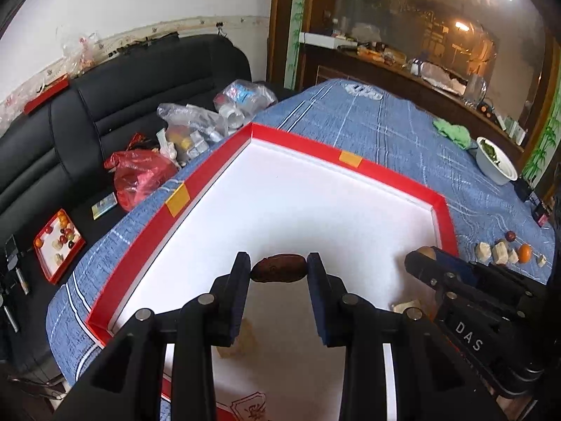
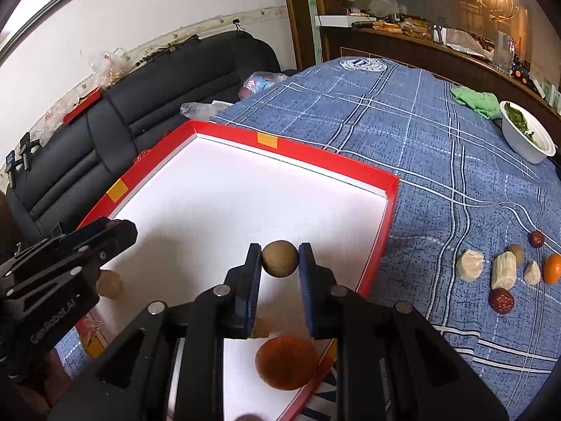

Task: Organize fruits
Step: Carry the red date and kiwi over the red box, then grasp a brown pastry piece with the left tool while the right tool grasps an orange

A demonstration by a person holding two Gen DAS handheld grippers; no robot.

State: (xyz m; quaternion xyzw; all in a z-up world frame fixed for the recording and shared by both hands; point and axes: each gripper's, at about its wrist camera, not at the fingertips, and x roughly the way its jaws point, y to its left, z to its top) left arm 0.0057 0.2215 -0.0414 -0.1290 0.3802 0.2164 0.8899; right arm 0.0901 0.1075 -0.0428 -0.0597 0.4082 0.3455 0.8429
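Over the white floor of the red-rimmed tray [image 1: 354, 165], the left gripper [image 1: 279, 267] is clamped on a dark brown date [image 1: 279, 268], pads touching both ends, the fruit lying crosswise between them. At three o'clock in the left wrist view, the right gripper [image 2: 280, 258] also sits above the tray and pinches a round tan fruit [image 2: 280, 258] between its blue pads. Below that gripper, at six o'clock in the right wrist view, an orange fruit [image 2: 285, 363] rests inside the tray near its near rim. A pale round fruit [image 2: 109, 283] lies in the tray at nine o'clock, partly behind the left gripper. On the blue checked cloth [image 2: 403, 133], at three o'clock beside the tray, lie two dates, pale chunks and a small orange. A white bowl [image 2: 526, 140] of greens stands at one o'clock.
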